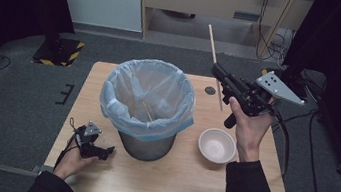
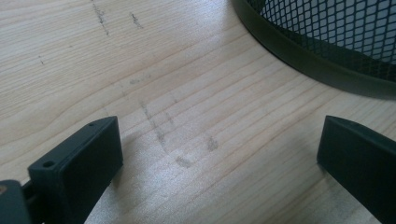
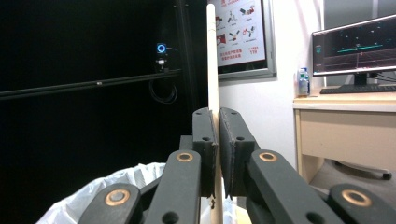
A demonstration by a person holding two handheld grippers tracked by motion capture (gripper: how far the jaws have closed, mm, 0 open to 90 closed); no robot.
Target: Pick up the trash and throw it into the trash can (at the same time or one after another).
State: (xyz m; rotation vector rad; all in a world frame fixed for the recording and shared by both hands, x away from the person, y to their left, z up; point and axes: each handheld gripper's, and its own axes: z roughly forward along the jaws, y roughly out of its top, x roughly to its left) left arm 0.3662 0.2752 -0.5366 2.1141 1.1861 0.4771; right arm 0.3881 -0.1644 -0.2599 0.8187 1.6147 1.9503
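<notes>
A thin wooden chopstick (image 1: pixel 215 66) is clamped upright in my right gripper (image 1: pixel 219 77), held in the air to the right of the bin's rim; in the right gripper view the chopstick (image 3: pixel 213 70) rises between the shut jaws (image 3: pixel 218 140). A metal mesh bin (image 1: pixel 149 105) lined with a pale blue bag stands mid-table, with another chopstick (image 1: pixel 146 111) lying inside it. My left gripper (image 1: pixel 102 153) rests low on the table at the bin's front left, open, with bare wood between its fingers (image 2: pixel 79 163). The bin's base (image 2: pixel 317 60) curves across the left gripper view.
A pale pink bowl (image 1: pixel 216 145) sits on the wooden table (image 1: pixel 180 188) to the right of the bin, under my right forearm. A small dark round mark (image 1: pixel 210 90) lies near the table's back edge. Black curtains and a desk stand beyond.
</notes>
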